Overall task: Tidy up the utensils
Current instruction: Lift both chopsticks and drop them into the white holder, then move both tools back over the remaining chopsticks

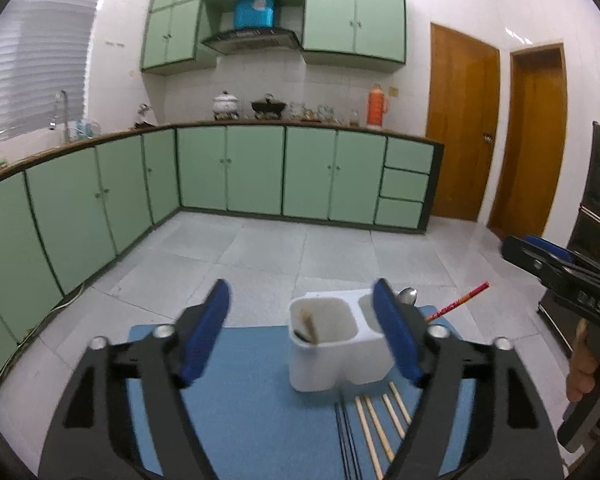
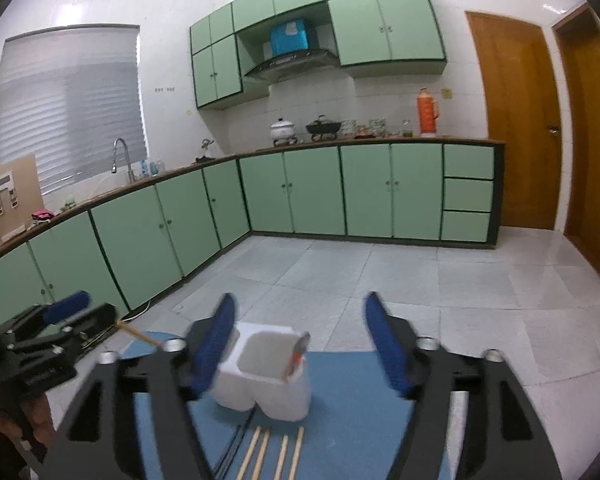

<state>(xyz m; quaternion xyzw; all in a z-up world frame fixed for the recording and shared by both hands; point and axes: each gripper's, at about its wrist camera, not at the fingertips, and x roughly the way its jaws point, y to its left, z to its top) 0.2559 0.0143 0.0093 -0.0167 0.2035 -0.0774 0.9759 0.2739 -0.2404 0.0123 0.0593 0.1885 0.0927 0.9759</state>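
In the lower left of the left wrist view, the left gripper [image 1: 300, 332] hung with its blue pads wide apart and nothing between them. The right gripper [image 2: 300, 340] was also spread open and empty.

At lower centre stood the white plastic holder [image 1: 332, 352], a smooth, rounded box with two compartments, on the flat blue mat [image 1: 252, 400]. Its left compartment held dark and pale utensil ends. A spoon [image 1: 407, 295] and a red chopstick [image 1: 458, 301] leaned from the right one.

The thin wooden chopsticks [image 1: 380, 424] and the black chopsticks [image 1: 346, 436] lay loose just in front of the holder. I think round, slim sticks could roll or slip from the pads, and the light holder could tip if pushed.
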